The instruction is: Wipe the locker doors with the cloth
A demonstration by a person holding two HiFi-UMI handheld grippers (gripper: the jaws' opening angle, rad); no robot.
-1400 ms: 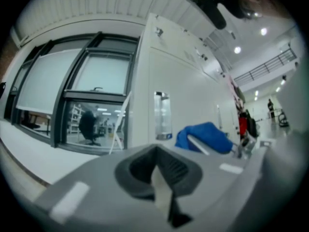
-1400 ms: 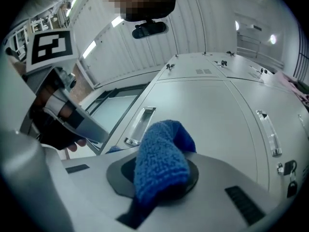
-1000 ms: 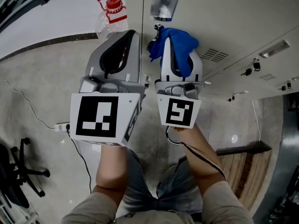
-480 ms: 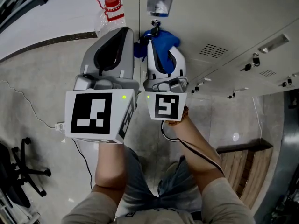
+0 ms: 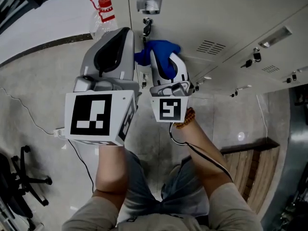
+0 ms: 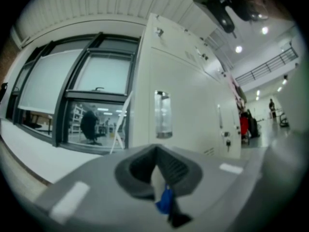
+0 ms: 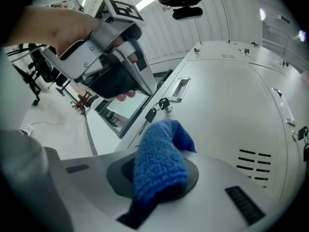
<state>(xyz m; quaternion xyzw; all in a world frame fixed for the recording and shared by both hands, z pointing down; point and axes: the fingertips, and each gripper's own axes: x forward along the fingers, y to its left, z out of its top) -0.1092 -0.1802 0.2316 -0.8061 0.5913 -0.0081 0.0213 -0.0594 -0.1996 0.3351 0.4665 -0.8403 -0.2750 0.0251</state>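
Observation:
My right gripper (image 5: 162, 60) is shut on a blue cloth (image 5: 161, 52), whose bunched end lies against the white locker door (image 5: 226, 13) just below a key (image 5: 146, 25) in its lock. In the right gripper view the blue cloth (image 7: 159, 163) drapes over the jaws and hides them, with the key (image 7: 157, 108) and a recessed handle (image 7: 179, 88) beyond. My left gripper (image 5: 126, 33) hovers close beside it on the left, jaws shut with nothing held. The left gripper (image 6: 161, 192) faces the lockers' side panel (image 6: 183, 105).
Vent slots (image 5: 210, 47) mark the door to the right of the cloth. More locks with keys (image 5: 255, 56) sit on further doors. A plastic bottle with a red cap (image 5: 102, 8) stands by the lockers' left end. An office chair (image 5: 19, 186) and a power strip (image 5: 60, 131) are on the floor.
Both grippers have shifted left along the lockers. The cloth has slid left across the door, away from the vent slots and closer to the key lock.

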